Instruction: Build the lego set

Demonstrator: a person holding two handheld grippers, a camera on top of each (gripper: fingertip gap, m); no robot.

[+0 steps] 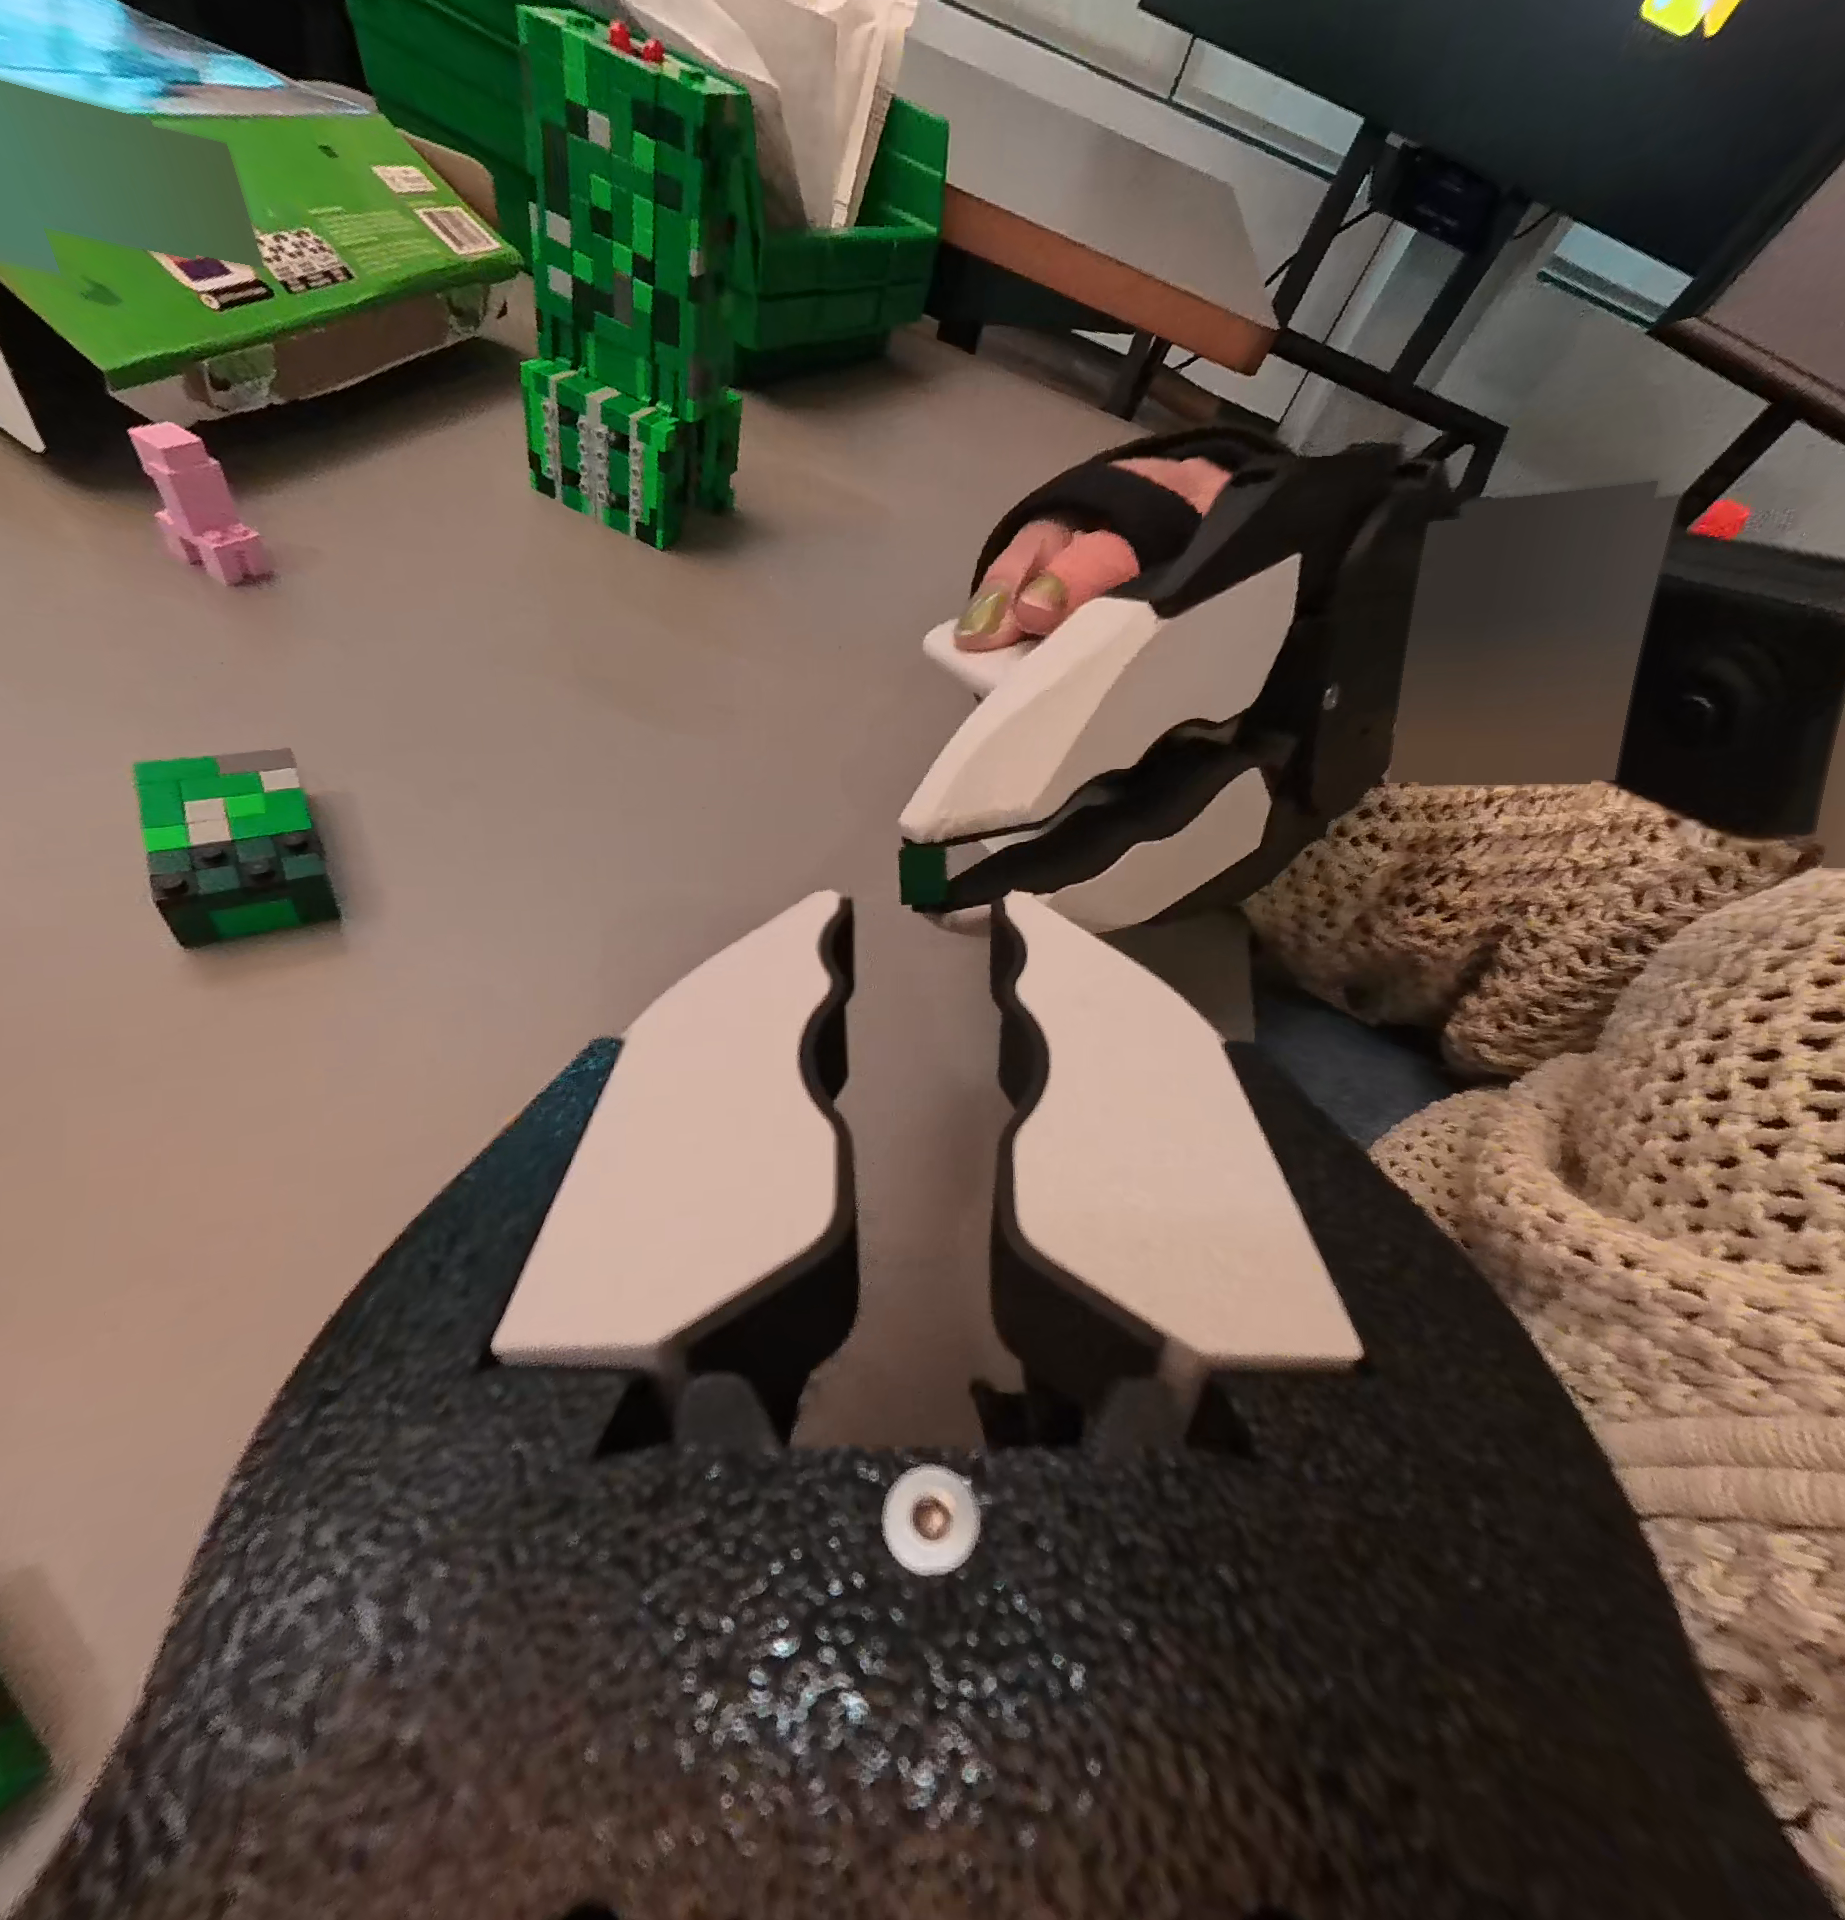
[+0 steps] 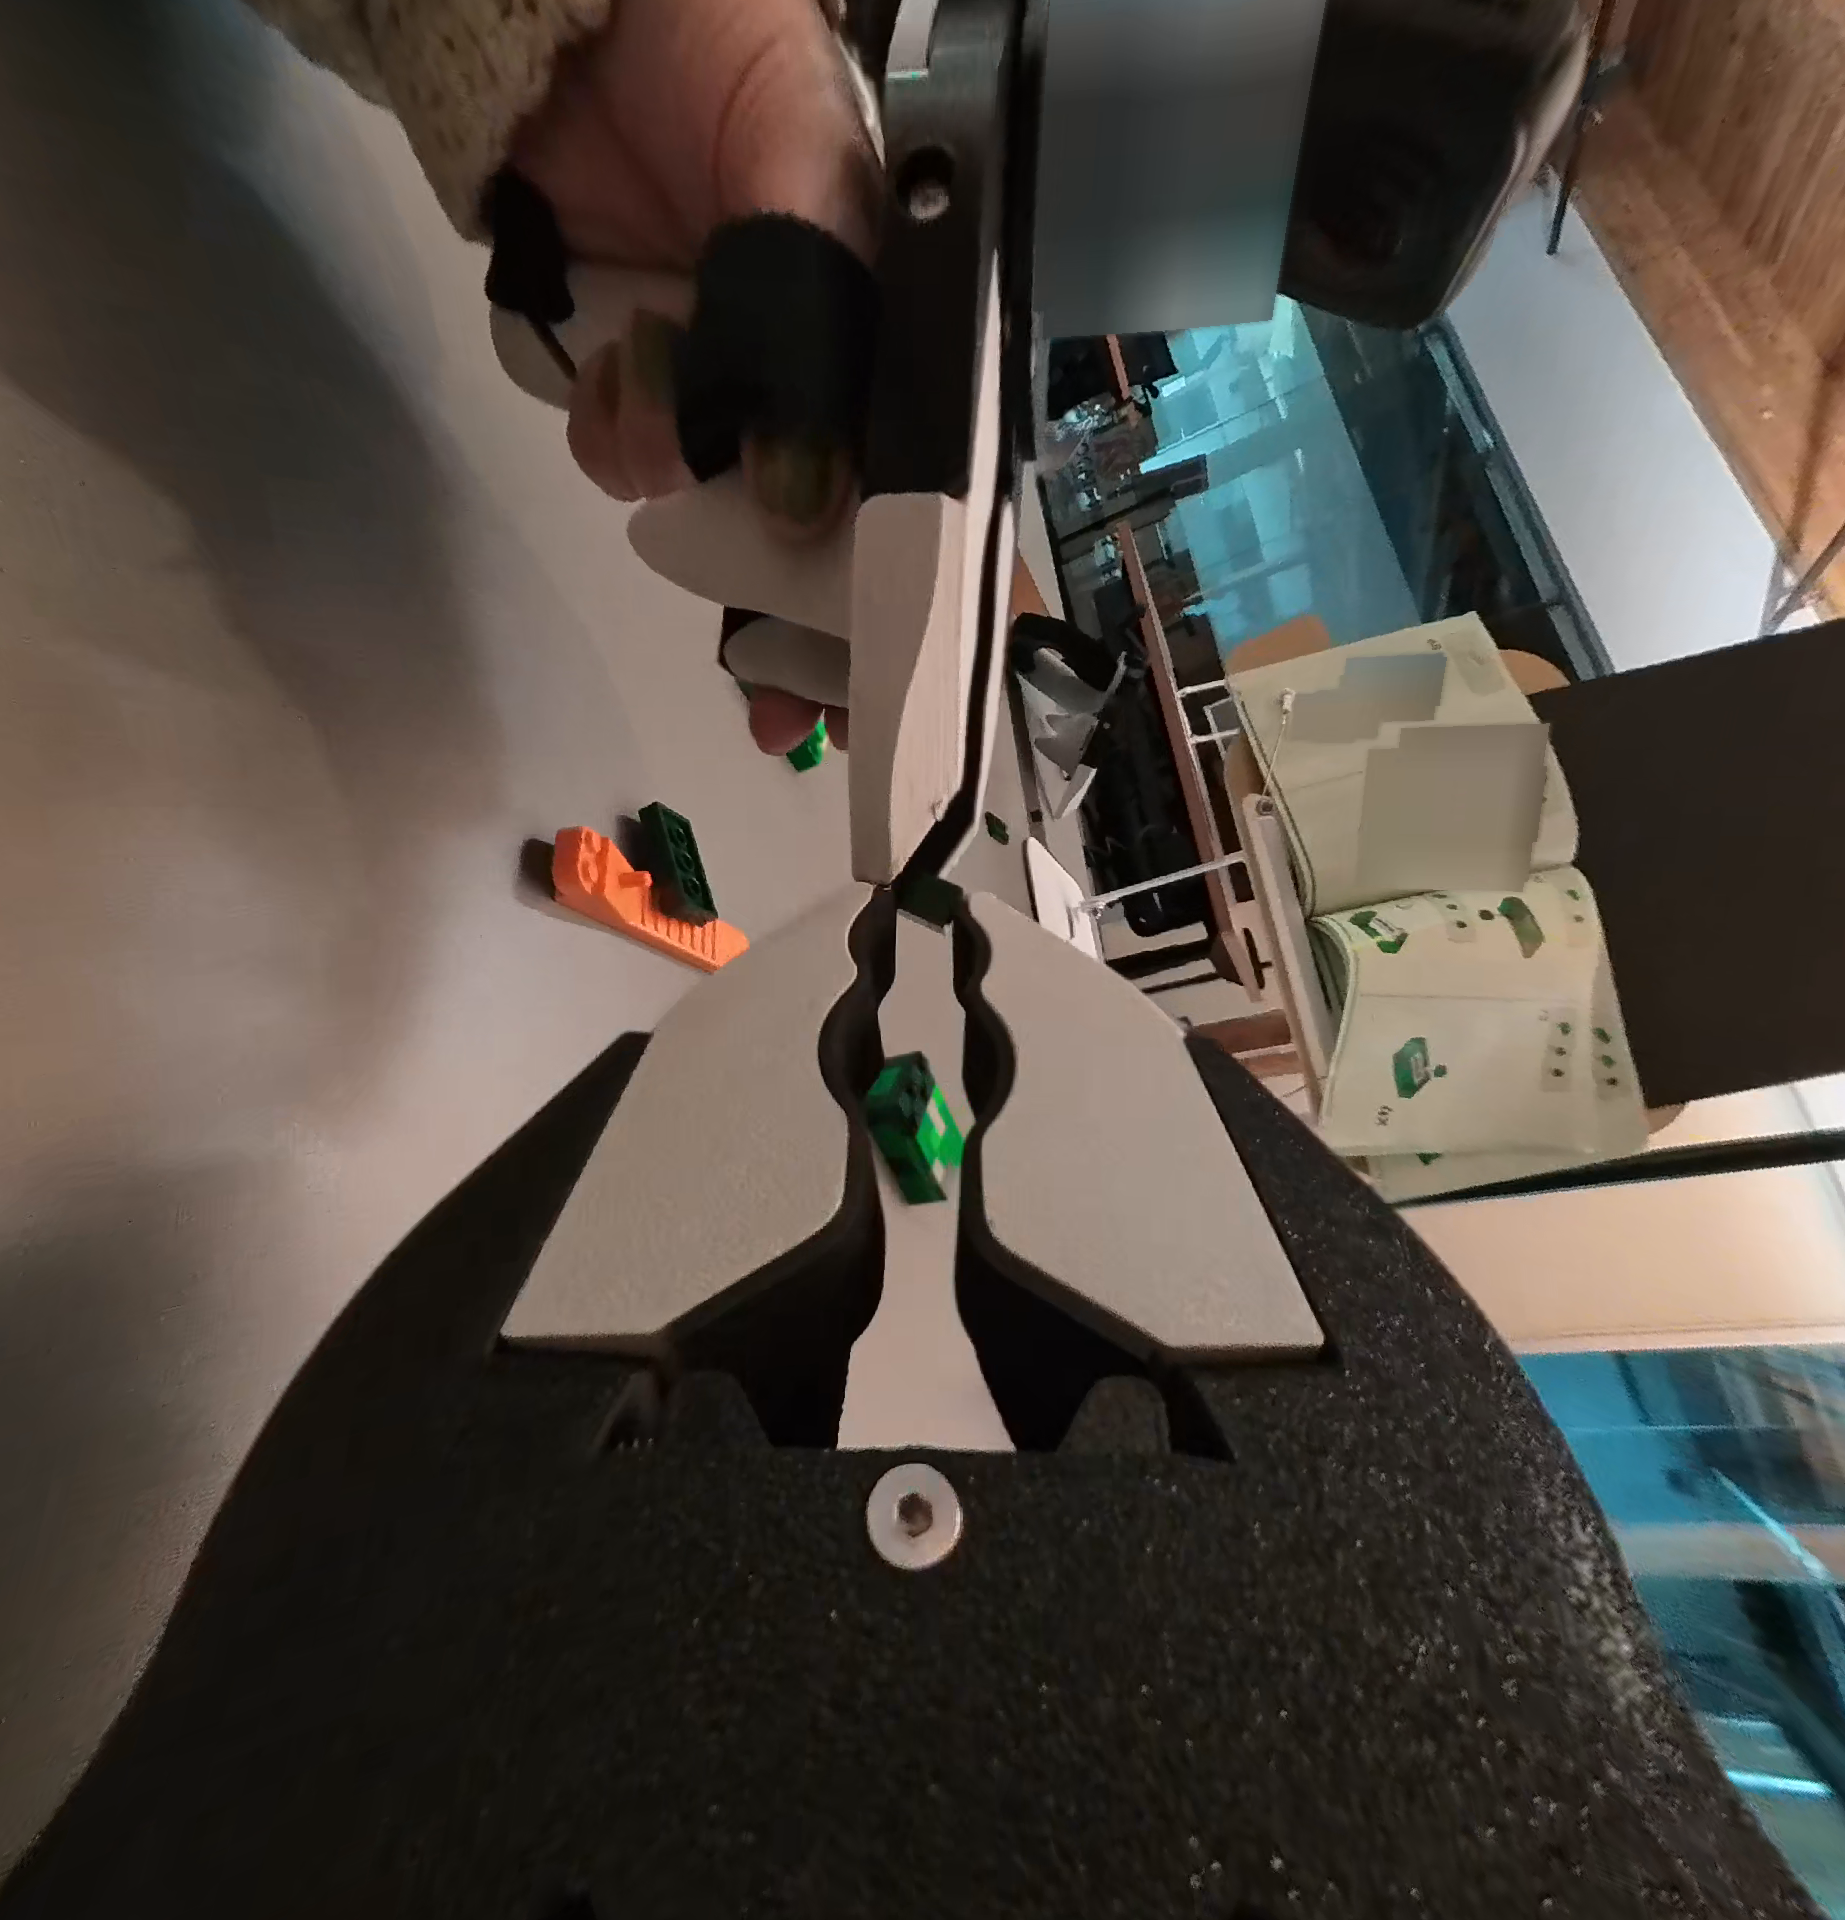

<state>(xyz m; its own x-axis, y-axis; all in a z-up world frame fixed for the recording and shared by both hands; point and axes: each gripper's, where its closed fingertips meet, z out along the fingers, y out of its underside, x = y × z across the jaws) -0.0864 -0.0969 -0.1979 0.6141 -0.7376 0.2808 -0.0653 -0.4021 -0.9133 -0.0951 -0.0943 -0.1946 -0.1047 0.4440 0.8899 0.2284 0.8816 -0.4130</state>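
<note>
My right gripper (image 2: 920, 902) is shut on a small dark green brick (image 2: 928, 900) and holds it in the air above the table. In the left wrist view the right gripper (image 1: 933, 875) comes in from the right with the brick (image 1: 920, 875) at its tips. My left gripper (image 1: 923, 914) is open, and its tips sit just short of the brick on either side. In the right wrist view the left gripper (image 2: 902, 873) comes down from above to meet the brick. A small green block assembly (image 1: 237, 842) lies on the table at the left.
A tall green creeper figure (image 1: 627, 270), a pink pig (image 1: 196, 504), a green box (image 1: 222, 239) and a green bin (image 1: 845, 260) stand at the back. An orange brick separator (image 2: 637, 904), a dark green plate (image 2: 679, 862), a small green build (image 2: 907, 1122) and an open instruction booklet (image 2: 1469, 1018) are nearby.
</note>
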